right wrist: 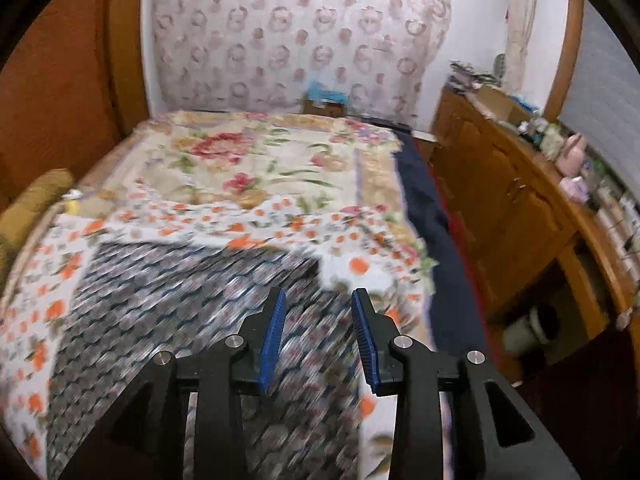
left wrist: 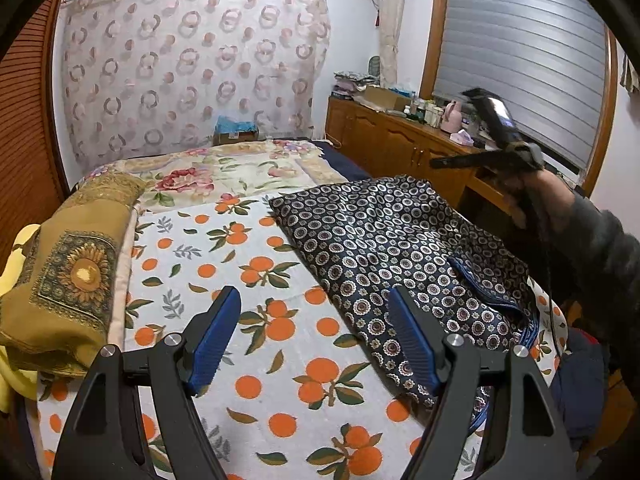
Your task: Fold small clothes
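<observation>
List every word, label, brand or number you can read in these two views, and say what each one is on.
None can be read.
The cardboard box at the head of the bed: any print is too small.
The bottles on the wooden cabinet: labels too small and blurred.
The dark patterned cloth and the orange-print sheet: patterns only, no text.

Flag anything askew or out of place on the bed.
The navy patterned cloth lies at a slant on the orange-print sheet, and its near right corner is bunched into uneven layers by the bed's edge. Nothing looks spilled or damaged.
</observation>
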Demonstrator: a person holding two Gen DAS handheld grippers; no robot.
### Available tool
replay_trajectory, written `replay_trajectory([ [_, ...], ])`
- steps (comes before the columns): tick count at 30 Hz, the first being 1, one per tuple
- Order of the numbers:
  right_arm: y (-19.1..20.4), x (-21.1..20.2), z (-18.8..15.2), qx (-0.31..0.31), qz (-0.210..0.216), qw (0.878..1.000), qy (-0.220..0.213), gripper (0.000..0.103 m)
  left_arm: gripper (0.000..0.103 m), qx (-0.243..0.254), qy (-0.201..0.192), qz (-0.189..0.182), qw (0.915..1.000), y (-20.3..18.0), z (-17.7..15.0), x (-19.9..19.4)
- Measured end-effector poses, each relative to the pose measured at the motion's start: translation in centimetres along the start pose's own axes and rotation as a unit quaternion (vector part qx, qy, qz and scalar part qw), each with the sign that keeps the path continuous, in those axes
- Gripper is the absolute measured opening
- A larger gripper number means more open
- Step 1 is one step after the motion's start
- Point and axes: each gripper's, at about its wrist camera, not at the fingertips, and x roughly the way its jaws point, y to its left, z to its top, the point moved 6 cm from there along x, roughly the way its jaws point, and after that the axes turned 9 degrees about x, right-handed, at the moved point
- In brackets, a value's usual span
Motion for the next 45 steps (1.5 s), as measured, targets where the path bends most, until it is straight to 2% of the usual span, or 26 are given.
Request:
replay_trajectory([
  [3, 1.4, -1.6, -3.2, -0.015, 0.034, 0.999, 0.005, 0.036, 0.077, -0.001, 0.002, -0.004, 1.0, -0.7, 0.0, 0.5],
  [5, 2.7, -2.8, -5.6, -0.027, 0.058, 0.998, 0.006, 0.046, 0.077, -0.002, 0.002, -0.008, 1.0, -1.2, 0.0, 0.7],
  [7, 4.6, -3.7, -8.1, -0.041, 0.081, 0.996, 0.01, 0.051, 0.077, -0.001, 0.004, -0.013, 0.9999, -1.6, -0.1, 0.9],
  [10, 6.5, -3.7, -11.4, -0.047, 0.107, 0.993, 0.028, 0.052, 0.077, 0.004, 0.008, -0.017, 0.9998, -2.4, -0.2, 1.2],
  [14, 7.6, -3.0, -14.6, -0.053, 0.094, 0.993, 0.053, 0.052, 0.077, 0.009, 0.015, -0.021, 0.9996, -3.1, -0.4, 1.7],
  [18, 6.6, -3.0, -16.5, -0.054, 0.089, 0.993, 0.049, 0.052, 0.077, 0.011, 0.019, -0.023, 0.9995, -3.5, -0.5, 1.9],
  [19, 6.3, -3.2, -16.6, -0.051, 0.09, 0.994, 0.045, 0.041, 0.077, 0.01, 0.02, -0.024, 0.9995, -3.5, -0.6, 2.0],
  [20, 5.9, -3.4, -16.7, -0.051, 0.094, 0.993, 0.043, 0.021, 0.077, 0.01, 0.021, -0.024, 0.9994, -3.6, -0.6, 2.0],
  [22, 4.6, -4.3, -17.5, -0.05, 0.096, 0.993, 0.04, 0.004, 0.077, 0.008, 0.022, -0.026, 0.9994, -3.6, -0.6, 2.2],
  [25, 3.1, -5.5, -17.9, -0.03, 0.101, 0.994, 0.014, 0.003, 0.077, 0.008, 0.023, -0.029, 0.9993, -3.8, -0.7, 2.2],
  [29, -0.6, -10.0, -19.2, 0.01, 0.093, 0.995, -0.028, 0.003, 0.077, 0.009, 0.024, -0.032, 0.9992, -4.1, -0.8, 2.4],
  [33, -4.0, -13.1, -21.0, 0.048, 0.085, 0.994, -0.045, 0.003, 0.077, 0.01, 0.025, -0.036, 0.999, -4.3, -0.7, 2.5],
  [40, -6.8, -14.2, -24.5, 0.064, 0.066, 0.995, -0.022, 0.003, 0.077, 0.013, 0.028, -0.045, 0.9985, -5.0, -0.7, 3.1],
  [43, -6.7, -14.0, -24.1, 0.064, 0.062, 0.996, -0.014, 0.003, 0.077, 0.019, 0.035, -0.045, 0.9982, -5.3, -0.8, 3.5],
  [45, -6.4, -14.1, -22.6, 0.062, 0.067, 0.996, -0.02, 0.01, 0.077, 0.022, 0.036, -0.042, 0.9983, -5.5, -0.9, 3.7],
])
